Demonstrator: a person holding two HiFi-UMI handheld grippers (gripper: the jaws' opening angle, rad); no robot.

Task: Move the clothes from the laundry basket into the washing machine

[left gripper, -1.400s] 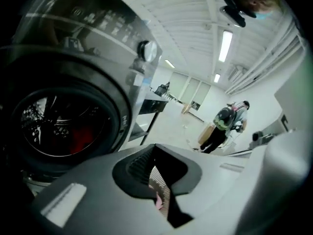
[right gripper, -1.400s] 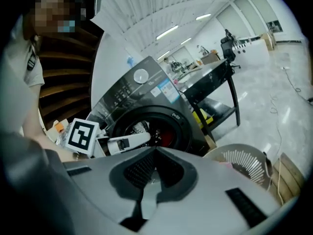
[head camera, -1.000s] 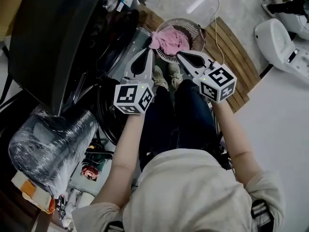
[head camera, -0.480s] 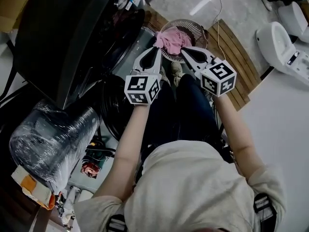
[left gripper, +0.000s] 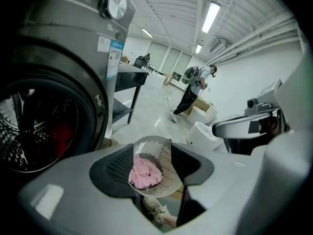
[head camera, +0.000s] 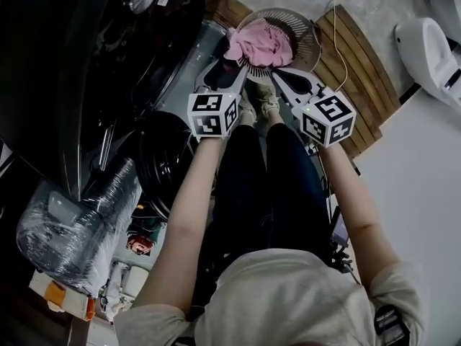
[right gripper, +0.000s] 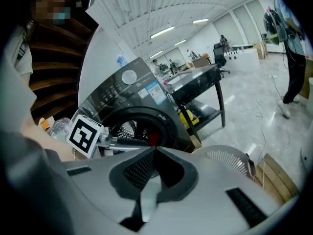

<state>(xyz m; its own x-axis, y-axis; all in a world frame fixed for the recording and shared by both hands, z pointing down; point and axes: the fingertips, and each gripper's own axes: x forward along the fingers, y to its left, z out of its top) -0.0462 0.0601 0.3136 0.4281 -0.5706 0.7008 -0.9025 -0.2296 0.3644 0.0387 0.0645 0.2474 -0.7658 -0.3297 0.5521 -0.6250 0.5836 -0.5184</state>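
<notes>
The round white slatted laundry basket (head camera: 306,31) stands on the floor ahead of my feet, with a crumpled pink garment (head camera: 258,43) in it. My left gripper (head camera: 232,69) points down at the basket's near left rim. Its jaws have just been opening and now stand open, with nothing pressed between them. In the left gripper view, the open left gripper (left gripper: 154,153) frames the pink garment (left gripper: 145,174). My right gripper (head camera: 279,74) is shut and empty beside the basket's near rim. The dark washing machine (head camera: 108,56) is at the left, something red (left gripper: 61,136) in its drum.
The machine's round door (head camera: 164,161) hangs open by my left leg. A wooden slatted platform (head camera: 360,71) lies to the right of the basket, a white fixture (head camera: 425,42) beyond it. A plastic-wrapped bundle (head camera: 72,222) sits at the lower left. A person (left gripper: 193,89) stands far off.
Both grippers have come down toward the basket's near rim. The left gripper's jaws have parted; the right gripper's jaws stay together.
</notes>
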